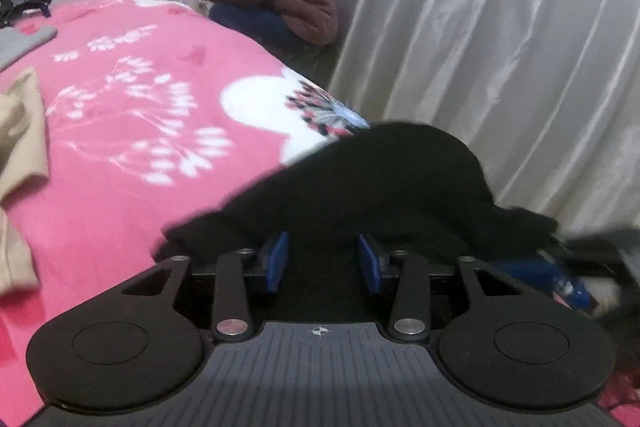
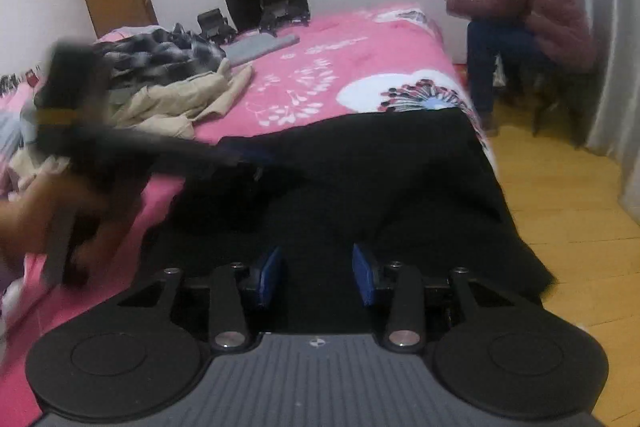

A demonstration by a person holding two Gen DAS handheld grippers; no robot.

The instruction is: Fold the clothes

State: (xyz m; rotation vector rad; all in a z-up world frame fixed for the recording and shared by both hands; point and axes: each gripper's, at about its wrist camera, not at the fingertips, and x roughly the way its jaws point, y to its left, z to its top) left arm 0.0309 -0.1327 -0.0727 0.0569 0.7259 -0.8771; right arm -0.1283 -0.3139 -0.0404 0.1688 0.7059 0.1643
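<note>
Right wrist alone shows wooden floor (image 2: 560, 211); both tongs (image 1: 323, 261) (image 2: 318, 277) parted above black garment (image 2: 380, 167).

A black garment (image 2: 400, 167) lies on a pink blanket (image 1: 132, 115) patterned with white flowers, beside beige clothing (image 2: 180, 103).

Beside the black garment (image 2: 380, 163), the left gripper (image 2: 72, 131) and the hand (image 2: 48, 223) holding it smear into motion blur, its jaws unreadable. Between each gripper's blue pads (image 1: 278, 261) the garment is featureless black, so contact cannot be told. Past the garment, a beige garment (image 1: 20, 131) is cut by the frame edge.
</note>
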